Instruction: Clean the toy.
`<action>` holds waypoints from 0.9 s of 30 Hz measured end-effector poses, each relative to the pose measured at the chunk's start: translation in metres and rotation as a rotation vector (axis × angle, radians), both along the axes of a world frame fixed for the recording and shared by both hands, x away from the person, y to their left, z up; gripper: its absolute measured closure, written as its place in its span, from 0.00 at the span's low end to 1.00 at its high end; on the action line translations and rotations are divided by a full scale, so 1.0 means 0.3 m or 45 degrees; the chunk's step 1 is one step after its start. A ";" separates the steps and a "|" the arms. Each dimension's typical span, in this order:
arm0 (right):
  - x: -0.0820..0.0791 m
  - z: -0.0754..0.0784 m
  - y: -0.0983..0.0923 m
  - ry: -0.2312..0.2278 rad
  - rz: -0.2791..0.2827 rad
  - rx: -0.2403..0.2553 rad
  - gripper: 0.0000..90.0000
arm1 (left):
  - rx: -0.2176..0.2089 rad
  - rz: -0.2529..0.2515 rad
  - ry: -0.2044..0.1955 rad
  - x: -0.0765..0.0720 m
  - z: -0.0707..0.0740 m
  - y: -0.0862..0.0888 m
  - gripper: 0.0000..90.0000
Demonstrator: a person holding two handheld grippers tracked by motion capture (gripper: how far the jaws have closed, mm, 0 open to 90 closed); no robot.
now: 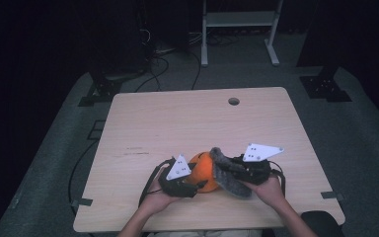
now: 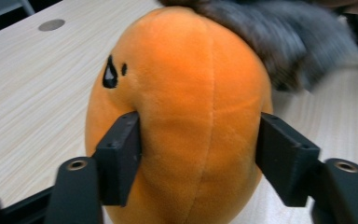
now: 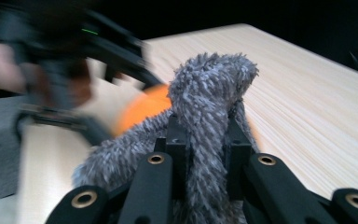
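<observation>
On a pale wooden table (image 1: 177, 123), the left gripper (image 2: 200, 158) clamps an orange plush (image 2: 186, 107); the right gripper (image 3: 205, 144) pinches a grey fuzzy cloth (image 3: 209, 88), wiping seemingly underway.

My left gripper (image 2: 199, 163) has matt black plastic pads sunk into a soft, short-piled orange plush toy (image 2: 182, 116). My right gripper (image 3: 205, 149) pinches shaggy grey fleece cloth (image 3: 209, 102). The table (image 1: 177, 123) is pale, smooth wood-grain laminate.
</observation>
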State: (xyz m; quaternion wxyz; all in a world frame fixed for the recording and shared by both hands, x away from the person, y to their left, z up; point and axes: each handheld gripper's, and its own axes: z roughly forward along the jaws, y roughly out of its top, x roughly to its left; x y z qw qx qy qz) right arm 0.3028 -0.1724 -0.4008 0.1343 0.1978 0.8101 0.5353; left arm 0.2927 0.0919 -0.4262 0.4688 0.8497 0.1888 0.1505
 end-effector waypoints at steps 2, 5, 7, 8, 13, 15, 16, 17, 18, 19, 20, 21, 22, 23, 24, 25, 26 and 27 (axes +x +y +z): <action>-0.022 0.013 0.027 -0.024 0.057 0.007 0.85 | -0.008 0.002 0.004 -0.001 -0.003 0.003 0.42; -0.009 0.015 0.026 -0.025 0.028 -0.004 0.85 | -0.029 0.007 0.013 0.002 0.000 0.010 0.40; 0.021 0.004 -0.010 0.003 -0.034 0.004 0.85 | -0.064 0.039 0.034 0.014 0.007 0.008 0.24; 0.021 0.004 -0.010 0.003 -0.034 0.004 0.85 | -0.066 0.060 0.054 0.022 0.008 0.004 0.24; -0.008 0.011 0.011 -0.031 -0.002 -0.024 0.85 | -0.037 0.056 0.064 0.029 -0.013 -0.010 0.31; -0.031 0.021 0.042 -0.072 0.038 -0.047 0.85 | -0.003 0.038 0.041 0.019 -0.011 -0.013 0.37; -0.036 0.025 0.054 -0.076 0.058 -0.047 0.85 | 0.003 0.032 0.032 0.013 -0.012 -0.015 0.39; -0.037 0.028 0.061 -0.079 0.069 -0.050 0.85 | 0.012 0.028 0.022 0.009 -0.013 -0.014 0.41; -0.035 0.029 0.063 -0.082 0.061 -0.059 0.85 | 0.008 0.025 0.015 0.008 -0.014 -0.011 0.42; -0.027 0.030 0.057 -0.082 0.046 -0.059 0.85 | 0.004 0.021 0.018 0.008 -0.014 -0.008 0.43; -0.016 0.031 0.044 -0.071 0.020 -0.051 0.85 | 0.000 0.020 0.018 0.008 -0.013 -0.007 0.43; -0.002 0.031 0.026 -0.060 -0.016 -0.048 0.85 | -0.002 0.016 0.012 0.007 -0.014 -0.009 0.43; 0.011 0.029 0.008 -0.056 -0.065 -0.062 0.86 | 0.002 0.008 0.002 0.004 -0.015 -0.011 0.43; 0.024 0.023 -0.013 -0.051 -0.105 -0.087 0.86 | 0.020 -0.006 -0.007 0.002 -0.014 -0.011 0.43; 0.035 0.015 -0.033 -0.027 -0.112 -0.085 0.86 | 0.024 -0.016 -0.013 0.001 -0.015 -0.011 0.43; 0.034 0.007 -0.050 0.022 -0.073 -0.058 0.86 | 0.025 -0.027 -0.012 0.000 -0.016 -0.013 0.43; 0.034 0.007 -0.050 0.022 -0.073 -0.058 0.86 | 0.033 -0.042 -0.020 -0.001 -0.017 -0.017 0.43; 0.025 0.009 -0.046 0.031 -0.029 -0.043 0.86 | 0.047 -0.059 -0.031 -0.003 -0.019 -0.020 0.43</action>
